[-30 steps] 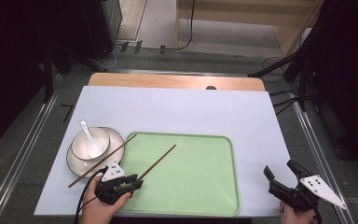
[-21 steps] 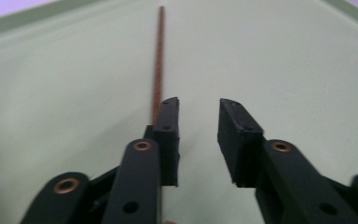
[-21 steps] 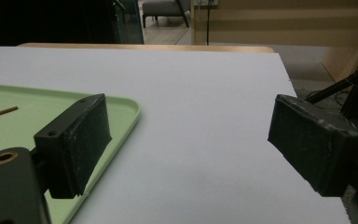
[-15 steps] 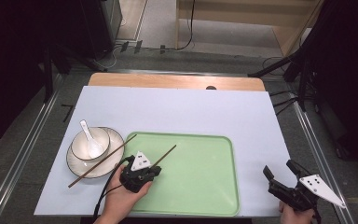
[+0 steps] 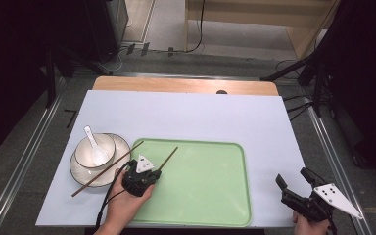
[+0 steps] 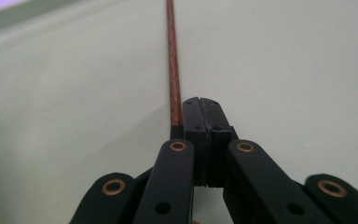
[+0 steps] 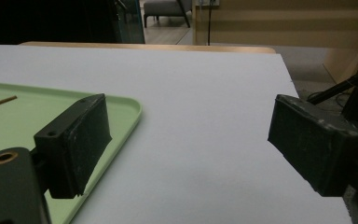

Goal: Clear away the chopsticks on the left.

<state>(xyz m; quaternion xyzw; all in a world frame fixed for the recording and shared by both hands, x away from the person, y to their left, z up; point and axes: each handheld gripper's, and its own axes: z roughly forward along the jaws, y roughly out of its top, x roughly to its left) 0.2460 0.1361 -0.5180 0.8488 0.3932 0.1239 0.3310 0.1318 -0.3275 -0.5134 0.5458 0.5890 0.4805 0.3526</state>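
A thin brown chopstick (image 5: 169,156) lies on the left part of the green tray (image 5: 210,196). My left gripper (image 5: 151,173) rests low on the tray at the chopstick's near end. Its jaws are pressed together, and the chopstick (image 6: 171,60) runs along the outside of the left jaw, not between the pads. A second chopstick (image 5: 108,169) lies slanted across the white plate (image 5: 78,172). On that plate stands a white bowl (image 5: 106,147) with a white spoon (image 5: 94,146) in it. Off the tray's right side my right gripper (image 5: 293,178) hangs over the white mat, open and holding nothing (image 7: 189,140).
The white mat (image 5: 191,117) covers the table, with a wooden strip (image 5: 176,84) along its far edge. Metal rails run down both sides. In the right gripper view the tray's corner (image 7: 130,109) sits just left of the open jaws.
My left gripper has moved right and forward from beside the plate onto the tray, up to the chopstick's near end. The right gripper has stayed still.
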